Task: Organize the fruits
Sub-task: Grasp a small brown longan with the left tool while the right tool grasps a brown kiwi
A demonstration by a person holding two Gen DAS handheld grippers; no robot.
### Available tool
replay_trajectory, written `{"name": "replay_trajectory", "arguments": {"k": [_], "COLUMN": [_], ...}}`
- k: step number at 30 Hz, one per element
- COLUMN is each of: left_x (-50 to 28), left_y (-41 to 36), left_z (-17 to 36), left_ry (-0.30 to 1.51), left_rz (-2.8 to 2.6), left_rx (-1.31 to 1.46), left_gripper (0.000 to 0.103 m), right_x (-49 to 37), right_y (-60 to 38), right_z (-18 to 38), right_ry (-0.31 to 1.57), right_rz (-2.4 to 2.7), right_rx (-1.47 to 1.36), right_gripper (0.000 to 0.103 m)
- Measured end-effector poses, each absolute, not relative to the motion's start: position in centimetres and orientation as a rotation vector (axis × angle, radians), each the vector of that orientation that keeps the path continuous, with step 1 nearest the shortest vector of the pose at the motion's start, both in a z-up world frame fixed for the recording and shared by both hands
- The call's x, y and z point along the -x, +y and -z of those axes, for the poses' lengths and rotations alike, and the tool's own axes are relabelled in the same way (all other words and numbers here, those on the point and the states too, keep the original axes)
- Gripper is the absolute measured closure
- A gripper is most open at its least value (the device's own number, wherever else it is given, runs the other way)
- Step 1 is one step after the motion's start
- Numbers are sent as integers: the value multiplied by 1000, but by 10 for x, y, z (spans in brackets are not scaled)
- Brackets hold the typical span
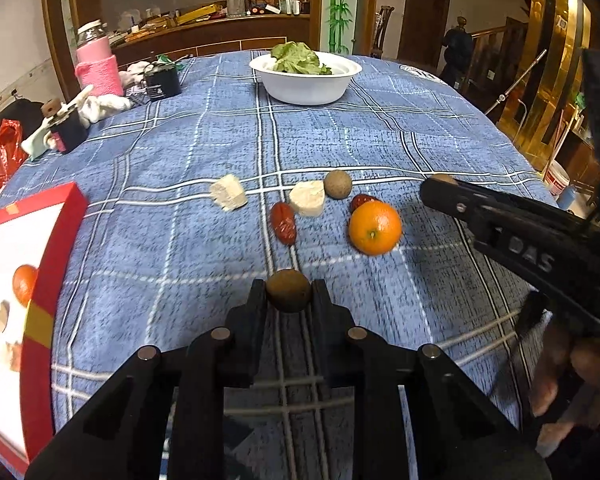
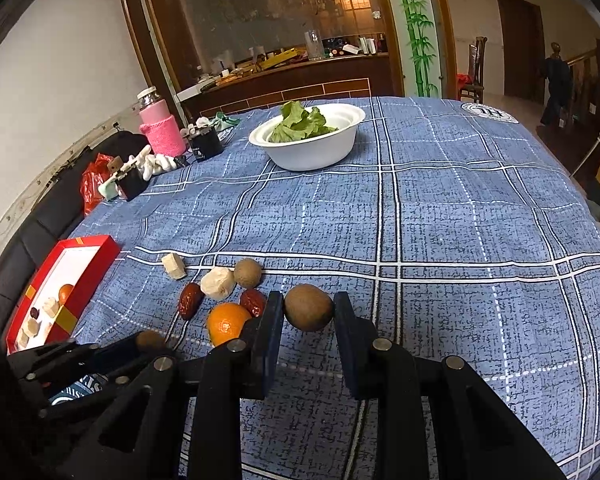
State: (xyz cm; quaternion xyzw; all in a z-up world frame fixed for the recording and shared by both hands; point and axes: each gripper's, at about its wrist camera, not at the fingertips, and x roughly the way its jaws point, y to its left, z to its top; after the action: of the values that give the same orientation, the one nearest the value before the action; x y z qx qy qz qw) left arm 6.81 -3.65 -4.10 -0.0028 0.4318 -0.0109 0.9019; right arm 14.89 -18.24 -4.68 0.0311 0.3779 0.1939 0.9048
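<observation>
Home dining room: plaid-clothed table [image 2: 460,220], cluttered wooden counter [image 2: 292,68], bamboo-painted pillar [image 2: 416,28], staircase railing [image 1: 496,40].

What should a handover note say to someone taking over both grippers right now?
Left gripper: shut on a brown round fruit.
Right gripper: shut on another brown fruit.
Red box, at the table's left edge, already holds an orange fruit and pale pieces.
Left on the cloth: orange, two red dates, two pale chunks, one brown fruit.

Your left gripper [image 1: 289,294] and right gripper [image 2: 309,308] are matte black, with flat rectangular fingers [image 1: 255,300] on angular linkages fastened by round silver pins; raised lettering marks one side.
</observation>
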Motion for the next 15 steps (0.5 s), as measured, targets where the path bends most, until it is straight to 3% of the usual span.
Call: {"name": "replay_trajectory", "arguments": {"k": [15], "left_x": [-32], "left_y": [-4], "left_z": [27], "left_ry": [853], "left_rz": [0], "left_rx": [65], "left_gripper": [84], "right_x": [-118], "right_y": [-155], "right_z": [36], "right_ry": [781], "right_rz": [-374], "right_rx": [-2], "right_gripper": [76]}}
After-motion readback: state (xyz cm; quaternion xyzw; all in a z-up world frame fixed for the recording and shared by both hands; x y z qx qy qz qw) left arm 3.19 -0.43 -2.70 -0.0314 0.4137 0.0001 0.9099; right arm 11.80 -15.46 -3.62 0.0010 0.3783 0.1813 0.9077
